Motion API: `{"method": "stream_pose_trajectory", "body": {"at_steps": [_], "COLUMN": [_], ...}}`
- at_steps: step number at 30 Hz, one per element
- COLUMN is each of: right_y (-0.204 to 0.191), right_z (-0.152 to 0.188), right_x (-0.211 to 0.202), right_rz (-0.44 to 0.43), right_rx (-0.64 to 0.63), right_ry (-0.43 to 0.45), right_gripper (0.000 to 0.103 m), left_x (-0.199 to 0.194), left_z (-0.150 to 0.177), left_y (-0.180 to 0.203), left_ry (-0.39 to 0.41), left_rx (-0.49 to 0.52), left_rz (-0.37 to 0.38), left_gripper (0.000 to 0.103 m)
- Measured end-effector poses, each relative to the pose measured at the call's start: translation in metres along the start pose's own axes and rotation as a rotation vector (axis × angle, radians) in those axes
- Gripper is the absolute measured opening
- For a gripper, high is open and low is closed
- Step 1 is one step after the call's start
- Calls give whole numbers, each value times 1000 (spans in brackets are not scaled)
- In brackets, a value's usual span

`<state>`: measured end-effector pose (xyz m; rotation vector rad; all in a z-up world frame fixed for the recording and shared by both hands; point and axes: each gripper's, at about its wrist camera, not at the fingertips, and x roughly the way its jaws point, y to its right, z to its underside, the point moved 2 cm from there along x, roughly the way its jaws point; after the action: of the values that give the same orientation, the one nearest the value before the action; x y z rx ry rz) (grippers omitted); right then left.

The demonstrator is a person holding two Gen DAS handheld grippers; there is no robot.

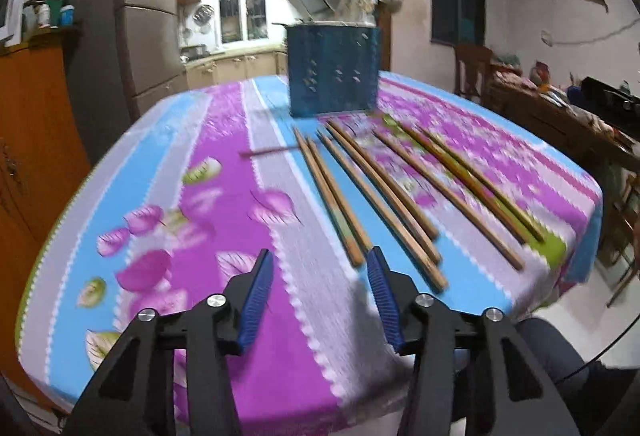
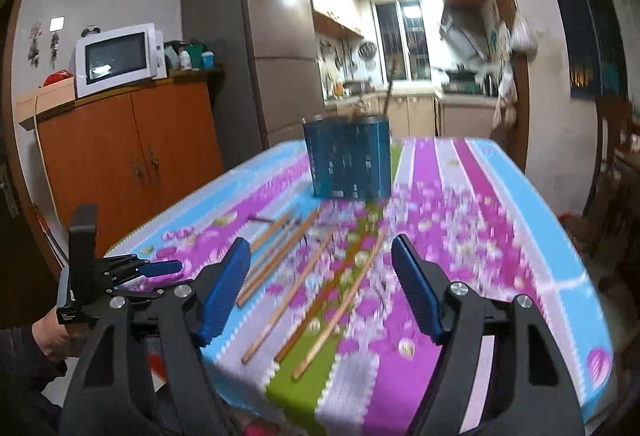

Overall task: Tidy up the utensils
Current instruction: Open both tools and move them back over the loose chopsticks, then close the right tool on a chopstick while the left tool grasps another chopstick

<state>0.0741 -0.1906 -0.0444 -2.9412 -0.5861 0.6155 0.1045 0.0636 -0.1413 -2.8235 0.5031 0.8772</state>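
Wooden chopsticks lie side by side, tips toward blue holder; both grippers' jaws spread, nothing btwn.

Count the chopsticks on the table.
8, blur permitting: all chopsticks lie side by side on the tablecloth before the holder. Another seems to stand inside it.

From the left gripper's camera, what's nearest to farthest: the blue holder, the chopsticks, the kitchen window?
1. Chopsticks, on the tablecloth just ahead, to the right.
2. Blue holder, upright on the table beyond them.
3. Kitchen window, far back, in the kitchen.
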Motion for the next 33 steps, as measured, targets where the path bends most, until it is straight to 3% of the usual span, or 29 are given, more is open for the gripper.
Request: {"method": "stream_pose_trajectory", "body": {"at_steps": [8, 13, 18, 22, 27, 33], "right_y": [7, 7, 2, -8, -21, -35], "right_z": [15, 14, 20, 38, 79, 97], "right_x": [-1, -4, -7, -4, 15, 28], "right_rz": [30, 35, 30, 34, 28, 67], "right_rx": [27, 24, 17, 4, 11, -14], "right_ry": [-15, -6, 2, -7, -114, -150], "right_gripper": [70, 70, 70, 42, 31, 22], "left_x": [11, 16, 11, 17, 23, 22], "left_z": [-1, -5, -4, -4, -5, -4], "left_y": [4, -7, -3, 1, -2, -2], "left_ry": [-21, -9, 9, 28, 59, 72], "left_rx": [34, 6, 18, 35, 33, 24], "left_rz": [-13, -106, -67, -62, -54, -44], "left_gripper": [44, 44, 44, 38, 19, 19]}}
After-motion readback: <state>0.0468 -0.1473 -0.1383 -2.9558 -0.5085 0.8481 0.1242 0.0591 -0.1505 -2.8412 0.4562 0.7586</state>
